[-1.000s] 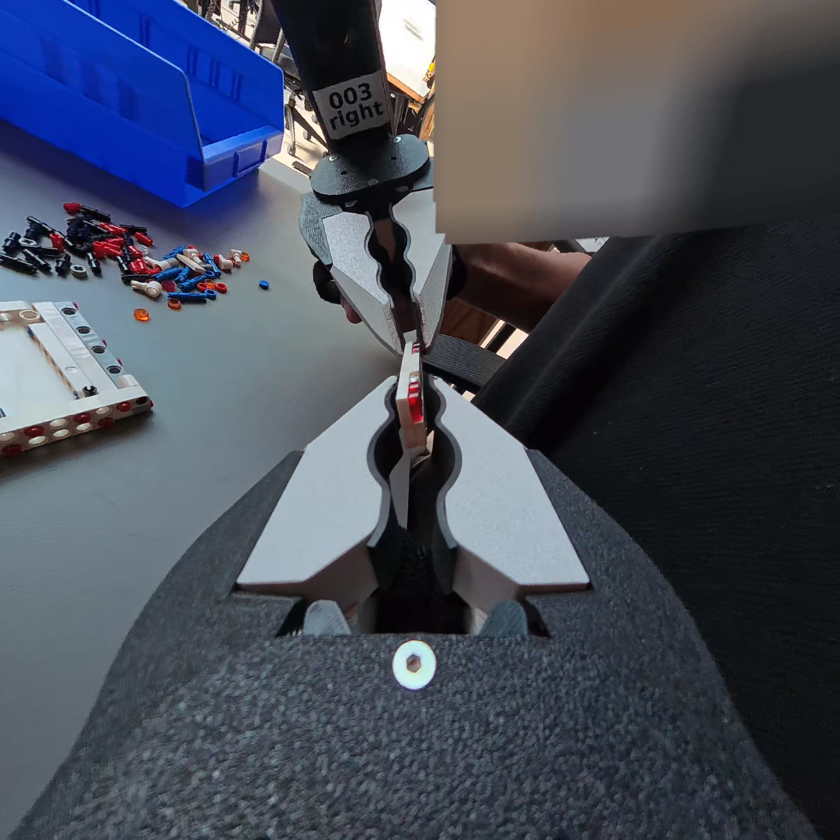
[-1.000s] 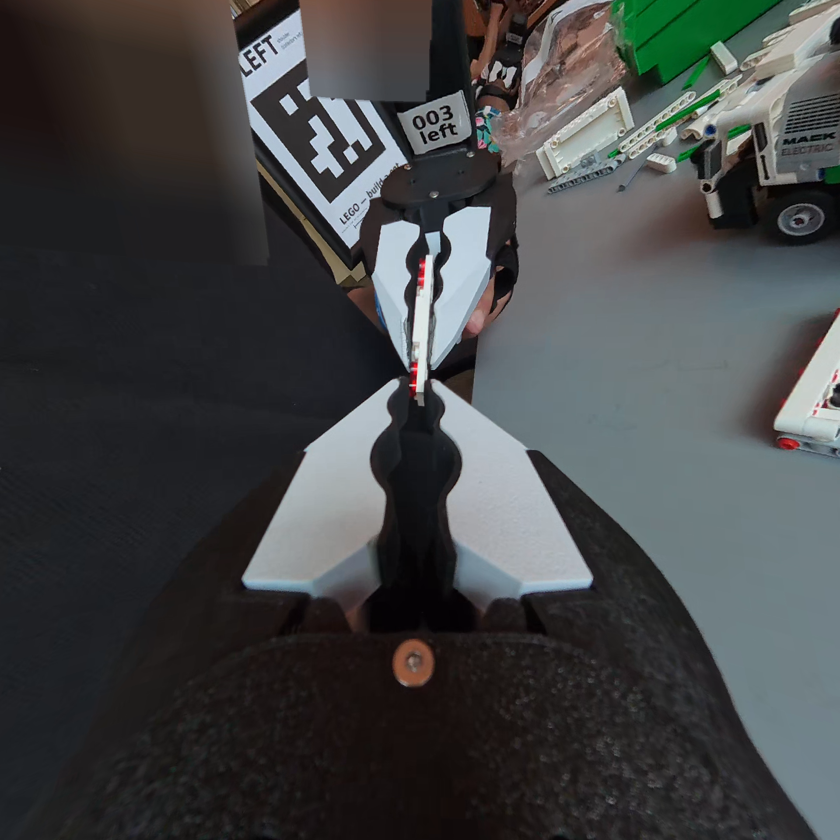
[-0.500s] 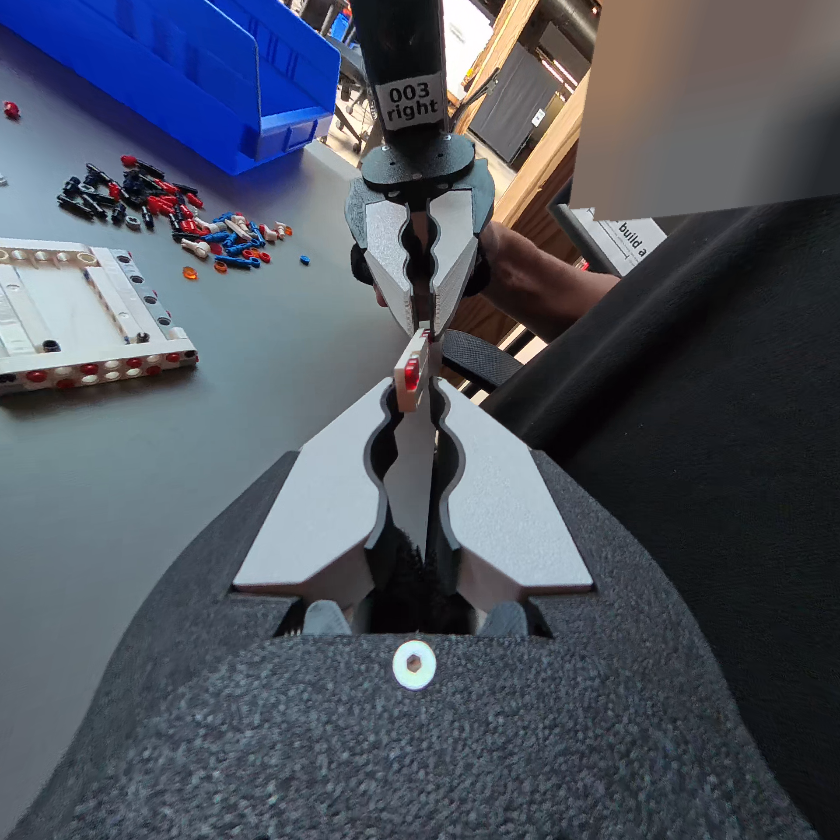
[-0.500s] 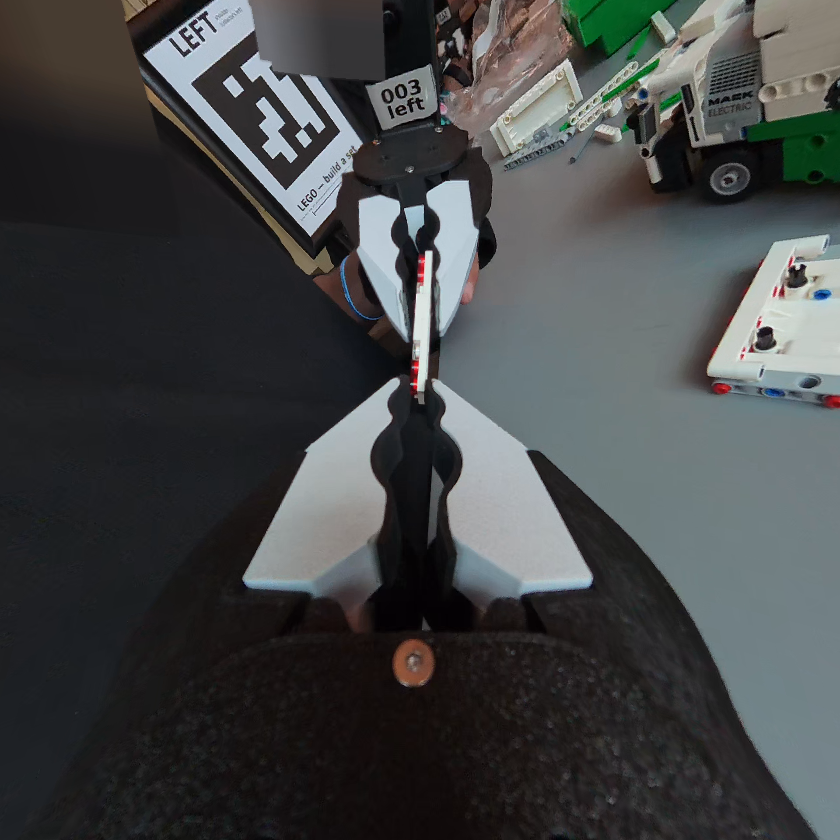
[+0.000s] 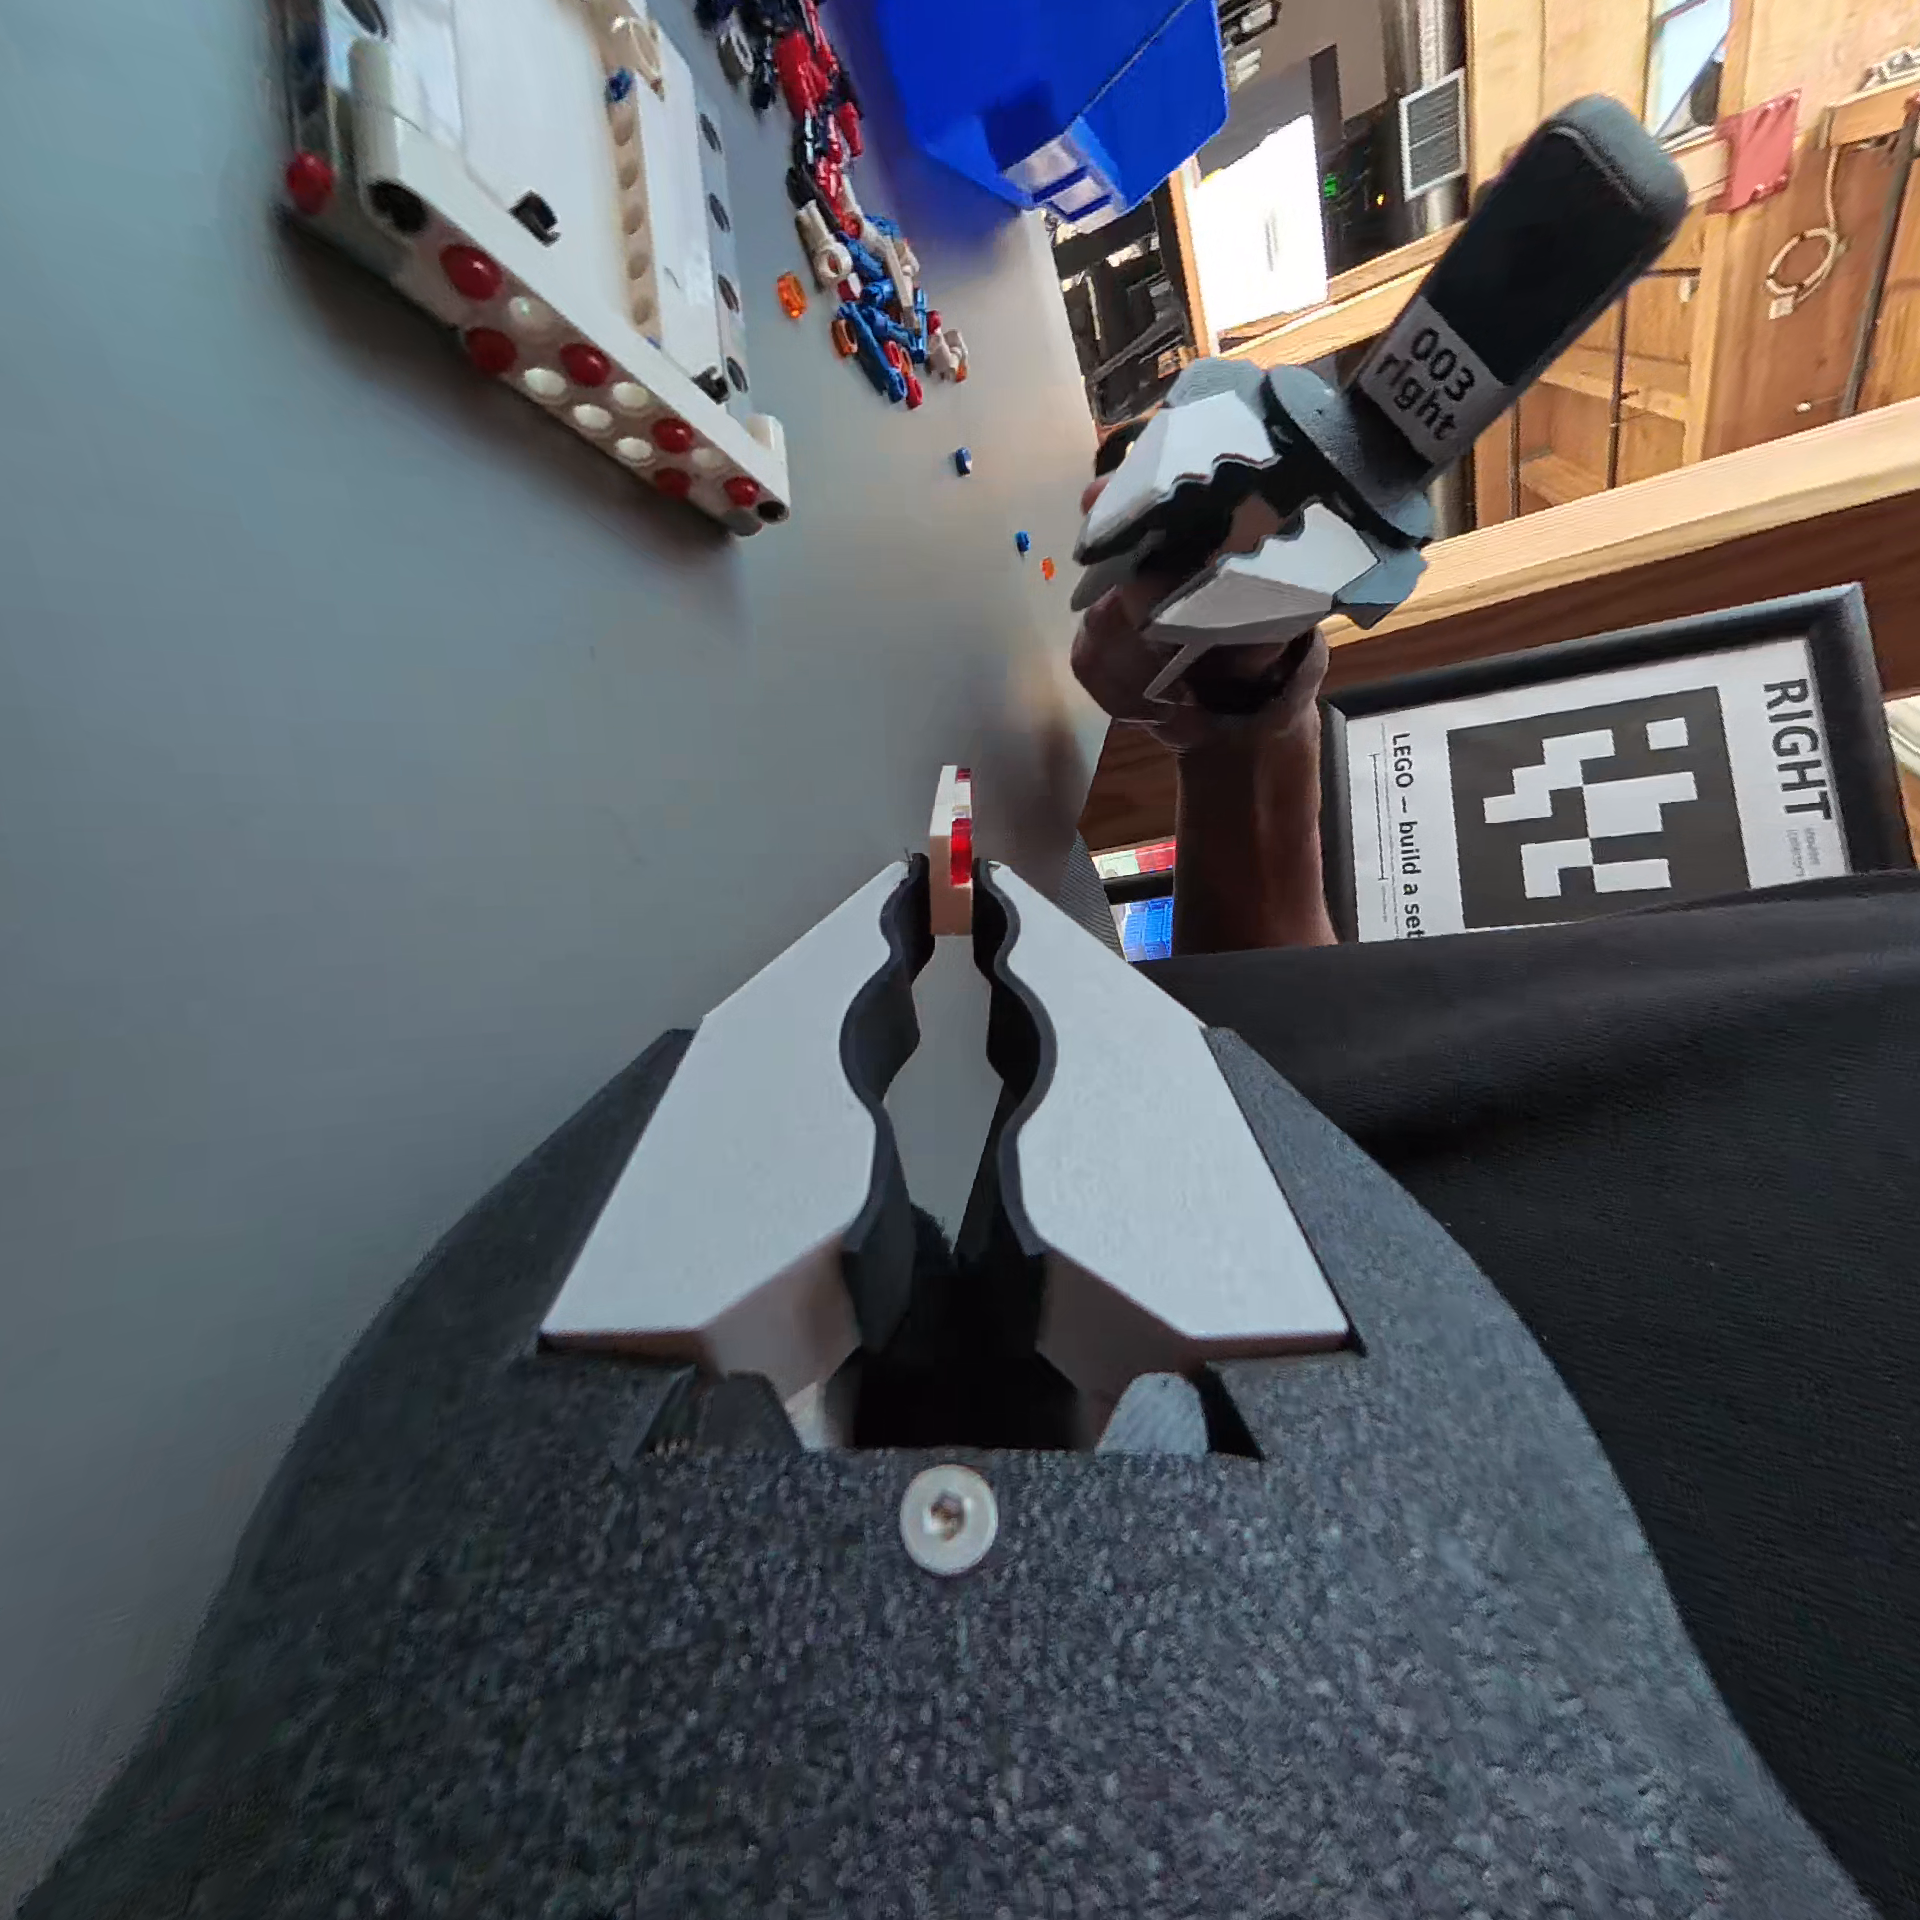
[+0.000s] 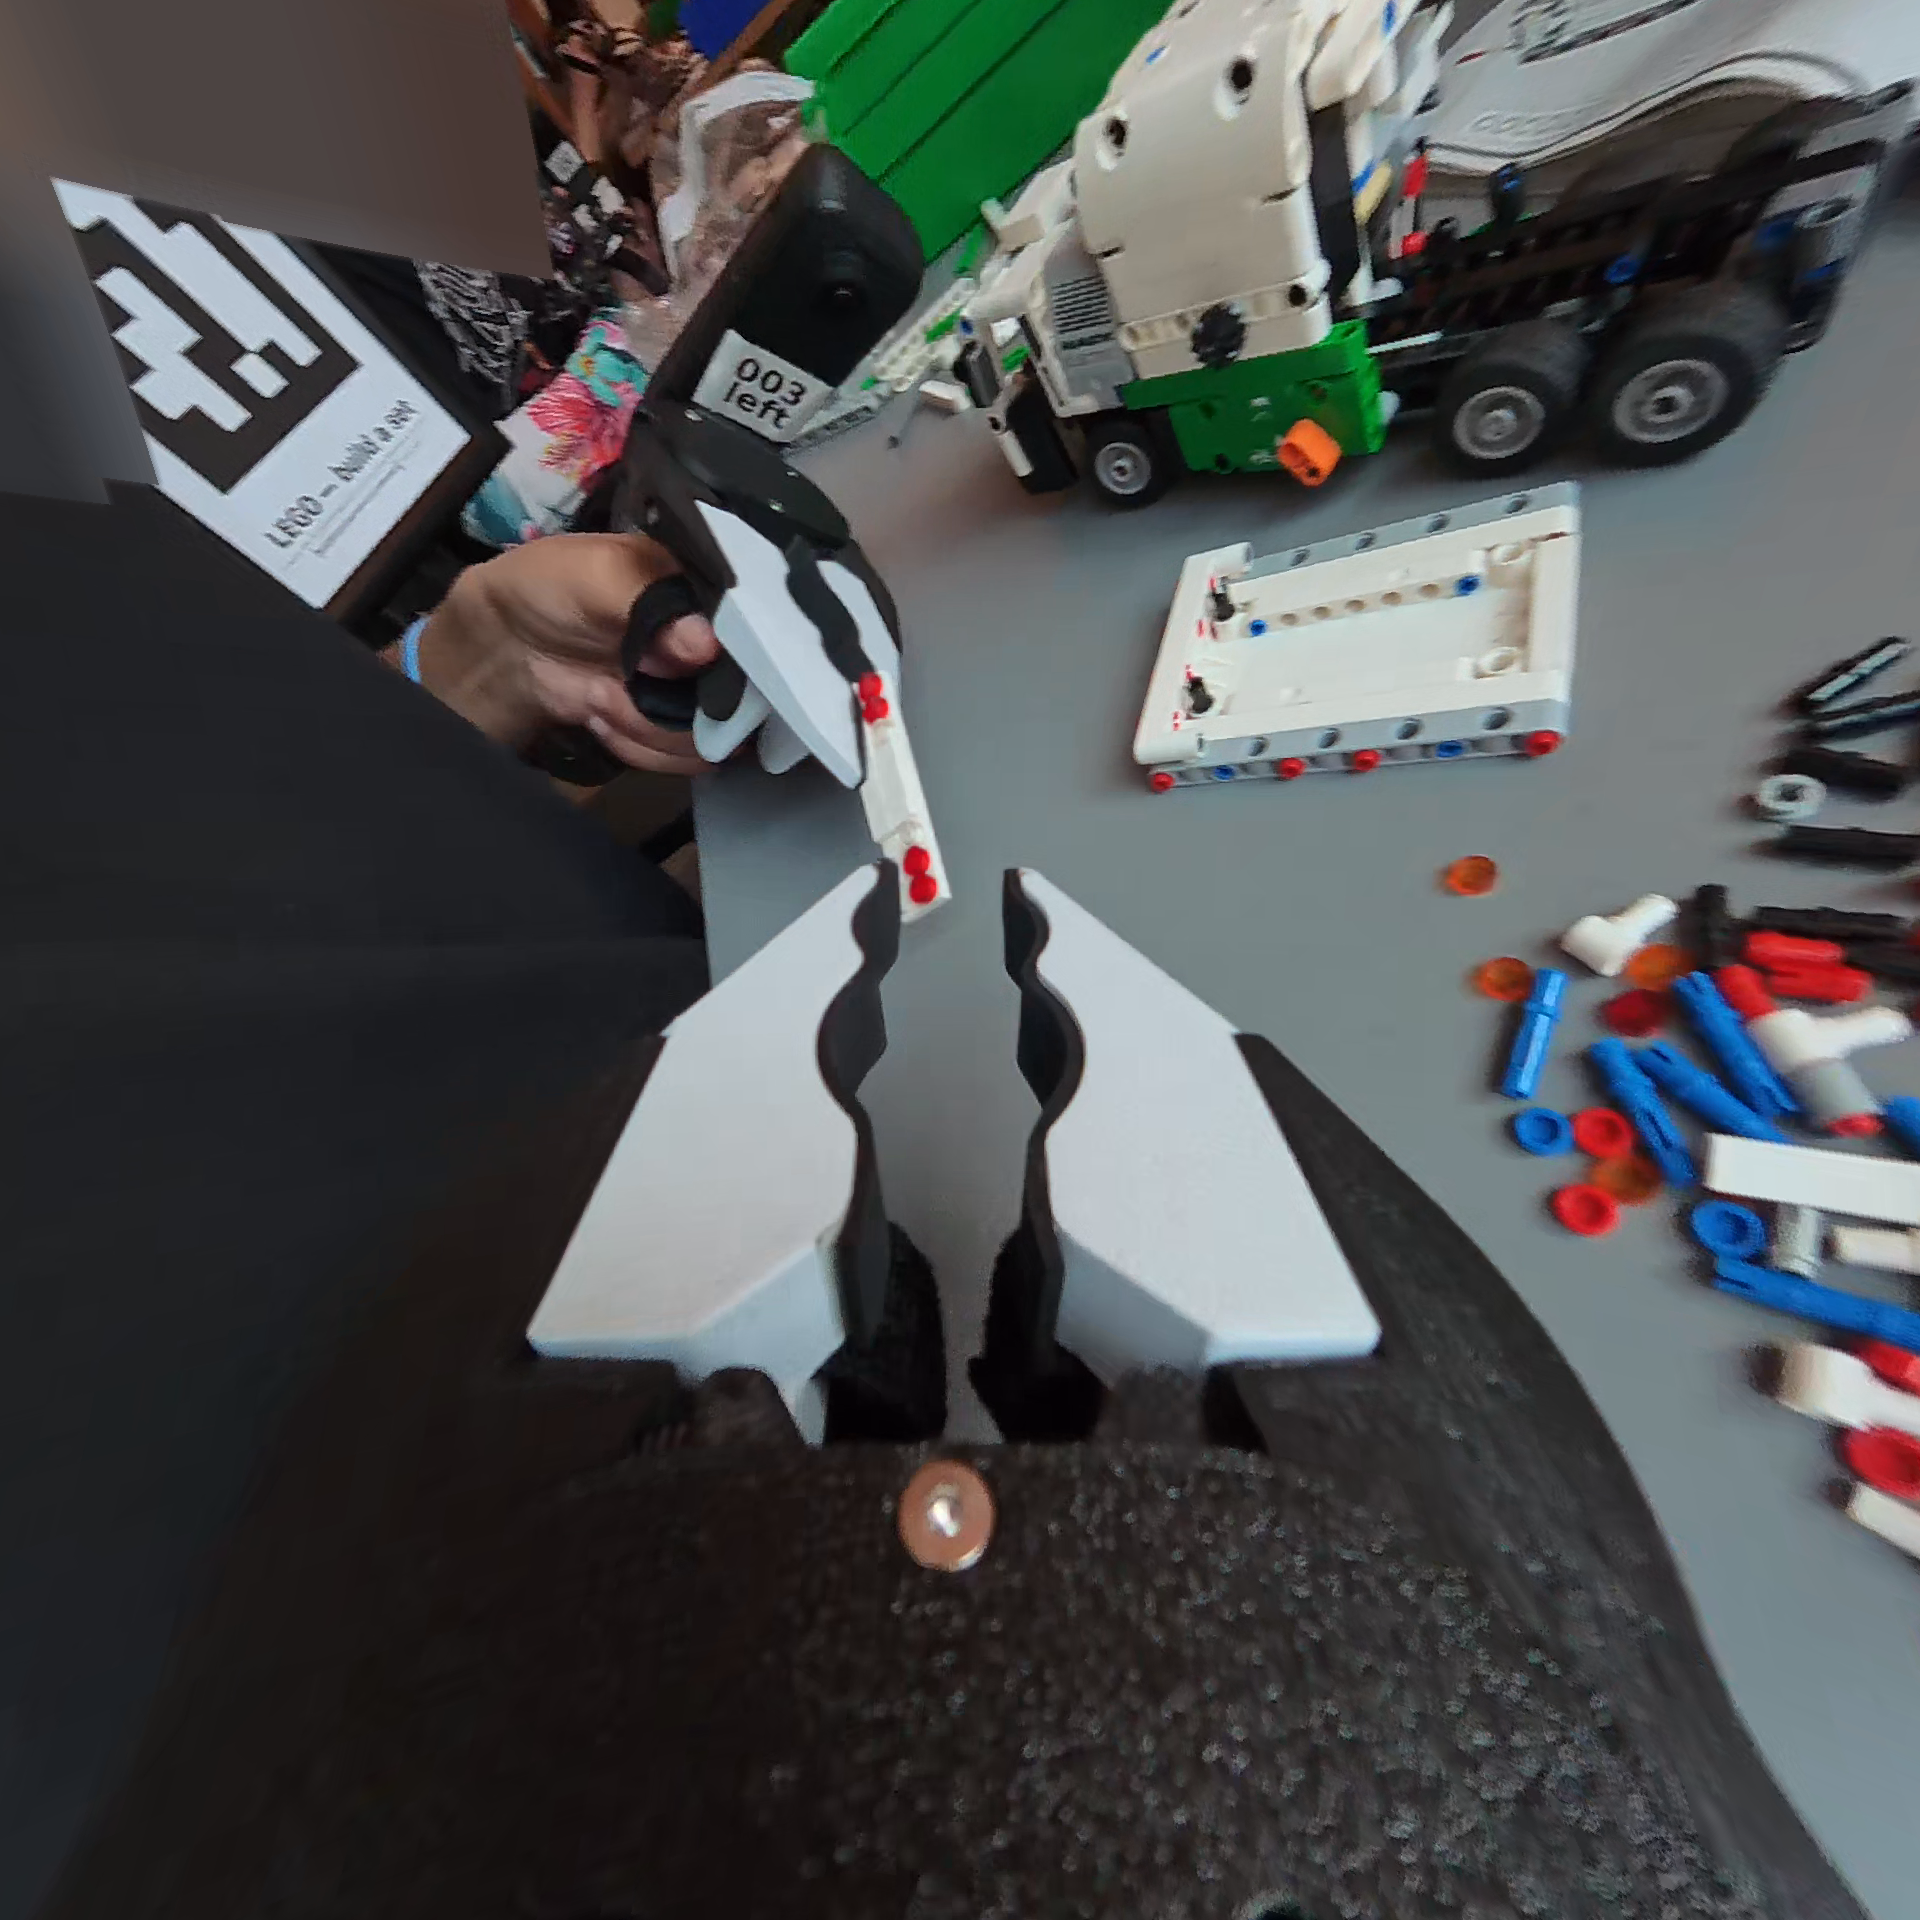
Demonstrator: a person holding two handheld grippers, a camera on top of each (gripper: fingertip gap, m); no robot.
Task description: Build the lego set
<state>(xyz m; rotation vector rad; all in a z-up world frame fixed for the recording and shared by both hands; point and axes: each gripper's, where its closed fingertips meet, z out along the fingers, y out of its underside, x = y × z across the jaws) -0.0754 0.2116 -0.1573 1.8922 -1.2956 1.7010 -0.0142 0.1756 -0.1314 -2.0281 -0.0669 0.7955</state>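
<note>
My left gripper (image 5: 951,883) is shut on a thin white brick strip with red studs (image 5: 952,844), held edge-on at its fingertips above the grey table. In the right wrist view the same strip (image 6: 902,800) sticks out of the left gripper (image 6: 831,727), which a hand holds. My right gripper (image 6: 945,883) is open and empty, its left fingertip close beside the strip's free end without pressing it. It shows in the left wrist view (image 5: 1164,623), off to the upper right of the strip, jaws apart.
A white brick frame with red and blue pins (image 6: 1361,644) lies on the grey table (image 6: 1247,883). Loose red, blue, black and white pins (image 6: 1714,1060) lie at the right. A white and green toy truck (image 6: 1299,312) stands behind. A blue bin (image 5: 1049,94) and framed marker cards (image 5: 1600,790) are nearby. The gap from one gripper's tips to the other's is roughly 8 centimeters.
My right gripper opened and let go of the strip's end, then drew away from the left gripper. My left gripper keeps the strip and has turned; both views swung toward the table.
</note>
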